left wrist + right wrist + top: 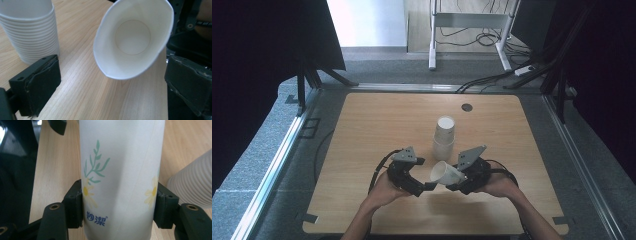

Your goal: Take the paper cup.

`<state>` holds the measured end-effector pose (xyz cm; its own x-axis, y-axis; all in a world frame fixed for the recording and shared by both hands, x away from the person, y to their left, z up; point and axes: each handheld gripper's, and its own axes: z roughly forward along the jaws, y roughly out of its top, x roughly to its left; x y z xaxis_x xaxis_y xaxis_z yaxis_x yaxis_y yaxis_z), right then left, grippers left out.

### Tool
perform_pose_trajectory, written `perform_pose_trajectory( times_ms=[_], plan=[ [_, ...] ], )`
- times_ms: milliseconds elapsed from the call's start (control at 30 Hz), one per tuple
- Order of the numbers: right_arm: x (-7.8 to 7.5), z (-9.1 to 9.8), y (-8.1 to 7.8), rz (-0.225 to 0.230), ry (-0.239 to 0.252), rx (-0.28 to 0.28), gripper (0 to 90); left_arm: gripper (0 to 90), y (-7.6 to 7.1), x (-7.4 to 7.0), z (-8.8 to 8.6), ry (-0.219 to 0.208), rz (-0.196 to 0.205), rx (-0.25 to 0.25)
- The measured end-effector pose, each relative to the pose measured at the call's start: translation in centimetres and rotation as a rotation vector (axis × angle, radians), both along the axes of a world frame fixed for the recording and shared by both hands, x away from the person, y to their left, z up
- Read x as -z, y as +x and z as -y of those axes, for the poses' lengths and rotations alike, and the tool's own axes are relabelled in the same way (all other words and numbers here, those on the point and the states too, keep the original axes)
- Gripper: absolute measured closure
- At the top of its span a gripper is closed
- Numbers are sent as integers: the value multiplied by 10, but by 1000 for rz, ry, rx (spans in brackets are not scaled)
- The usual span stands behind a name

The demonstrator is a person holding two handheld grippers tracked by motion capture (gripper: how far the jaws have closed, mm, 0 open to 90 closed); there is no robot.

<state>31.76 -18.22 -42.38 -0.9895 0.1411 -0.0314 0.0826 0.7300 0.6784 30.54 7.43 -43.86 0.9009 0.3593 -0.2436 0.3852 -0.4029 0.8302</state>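
Observation:
A single white paper cup (445,173) with a printed flower and blue lettering (120,182) lies sideways above the table. My right gripper (455,181) (120,205) is shut on its wall, and the cup's mouth (133,37) is squeezed into an oval. That mouth faces my left gripper (426,185) (112,87), which stands open. Its two black pads (37,85) sit well apart, just below and in front of the rim without touching it. A tall stack of nested white paper cups (444,136) (30,32) (192,185) stands upright on the table just beyond both grippers.
The wooden table (362,125) has a dark round grommet (467,107) near its far edge. Beyond it are a white desk frame (469,20) and floor cables (492,77). Dark screens stand at both sides.

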Motion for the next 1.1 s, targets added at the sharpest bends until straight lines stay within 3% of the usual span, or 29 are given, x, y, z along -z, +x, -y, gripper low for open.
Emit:
perform_pose_trajectory(
  times_ms=[200, 467, 633, 867, 1100],
  plan=[
    [10, 8, -2, -6, 98, 26, 381, 38, 1, 2, 4, -28, -8, 21],
    [27, 6, -6, -15, 163, 17, 381, 81, 2, 8, 10, -37, -9, 50],
    [34, 4, -7, -18, 181, 2, 381, 132, 4, 10, 11, -74, -26, 73],
    [36, 1, -8, -20, 200, -23, 379, 180, 4, 11, 14, -91, -34, 90],
    [39, 2, -5, -40, 206, -19, 364, 308, 2, 9, 17, -70, -1, 91]
  ],
)
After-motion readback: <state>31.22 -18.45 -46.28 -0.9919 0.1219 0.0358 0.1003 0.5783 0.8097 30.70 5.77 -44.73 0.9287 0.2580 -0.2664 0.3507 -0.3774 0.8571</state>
